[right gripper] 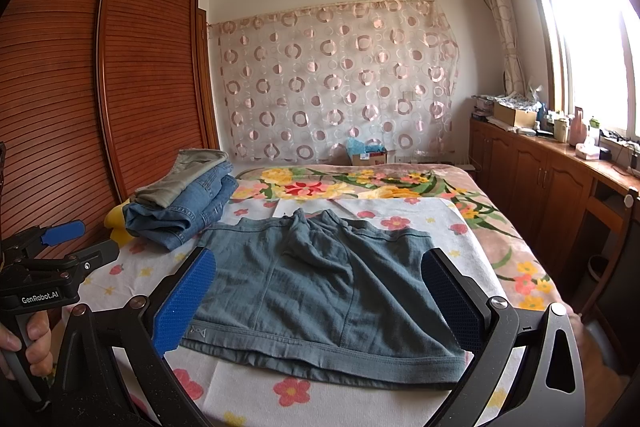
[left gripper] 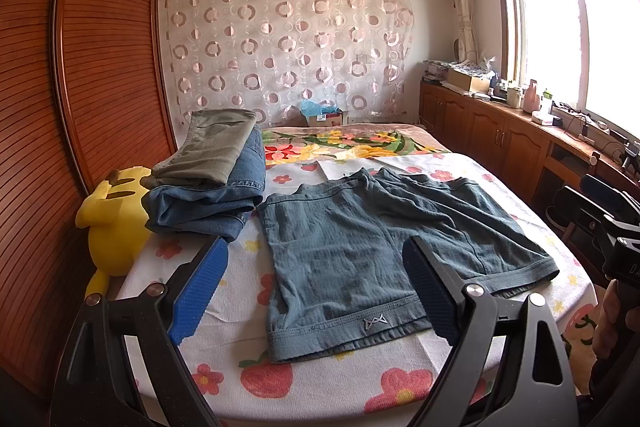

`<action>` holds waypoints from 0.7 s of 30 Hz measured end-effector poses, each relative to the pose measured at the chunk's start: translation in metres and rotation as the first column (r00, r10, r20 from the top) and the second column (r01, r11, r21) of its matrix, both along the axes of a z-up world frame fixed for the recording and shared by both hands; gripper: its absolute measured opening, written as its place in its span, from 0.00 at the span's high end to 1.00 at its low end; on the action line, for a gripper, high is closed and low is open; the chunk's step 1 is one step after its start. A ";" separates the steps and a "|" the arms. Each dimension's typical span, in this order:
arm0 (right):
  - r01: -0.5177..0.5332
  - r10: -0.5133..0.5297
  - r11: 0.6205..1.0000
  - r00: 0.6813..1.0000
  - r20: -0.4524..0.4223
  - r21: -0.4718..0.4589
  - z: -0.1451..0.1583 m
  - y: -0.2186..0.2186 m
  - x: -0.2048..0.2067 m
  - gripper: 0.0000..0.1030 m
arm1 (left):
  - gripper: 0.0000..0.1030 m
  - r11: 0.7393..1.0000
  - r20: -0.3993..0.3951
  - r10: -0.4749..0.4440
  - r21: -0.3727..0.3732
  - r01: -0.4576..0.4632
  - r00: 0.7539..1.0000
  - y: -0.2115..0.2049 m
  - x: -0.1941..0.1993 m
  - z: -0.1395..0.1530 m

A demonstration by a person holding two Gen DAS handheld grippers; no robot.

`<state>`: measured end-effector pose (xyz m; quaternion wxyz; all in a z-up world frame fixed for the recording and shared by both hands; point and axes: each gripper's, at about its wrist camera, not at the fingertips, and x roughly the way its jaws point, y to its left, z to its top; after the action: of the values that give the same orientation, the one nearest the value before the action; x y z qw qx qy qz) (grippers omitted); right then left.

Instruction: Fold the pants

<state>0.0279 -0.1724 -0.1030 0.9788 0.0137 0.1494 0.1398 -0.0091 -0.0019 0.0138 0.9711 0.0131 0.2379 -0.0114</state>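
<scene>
A pair of teal-grey shorts (left gripper: 360, 251) lies spread flat on the flowered bed sheet (left gripper: 280, 383), one hem edge nearest me. It also shows in the right wrist view (right gripper: 320, 287). My left gripper (left gripper: 316, 291) is open and empty, hovering above the shorts' near left part. My right gripper (right gripper: 320, 303) is open and empty, hovering above the near hem. The left gripper also shows at the left edge of the right wrist view (right gripper: 48, 267), and the right gripper at the right edge of the left wrist view (left gripper: 612, 227).
A stack of folded pants, olive on blue denim (left gripper: 212, 175), lies at the bed's left, next to a yellow plush toy (left gripper: 116, 219). A wooden wardrobe (left gripper: 88, 67) stands left. Low cabinets (left gripper: 500, 135) with clutter run under the window on the right.
</scene>
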 end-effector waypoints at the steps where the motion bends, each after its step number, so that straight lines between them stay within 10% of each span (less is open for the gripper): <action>1: 0.000 0.000 1.000 1.000 0.000 0.000 0.000 0.000 0.000 0.00 | 0.13 1.000 0.001 0.000 0.000 0.000 1.000 0.000 0.000 0.000; 21: 0.010 -0.010 1.000 1.000 -0.014 0.001 0.001 0.002 0.002 0.00 | 0.13 0.999 -0.026 -0.034 0.007 0.034 0.999 -0.006 0.012 -0.012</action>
<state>0.0299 -0.1708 -0.1024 0.9784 0.0159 0.1559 0.1349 0.0032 -0.0079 0.0014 0.9675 0.0205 0.2504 -0.0272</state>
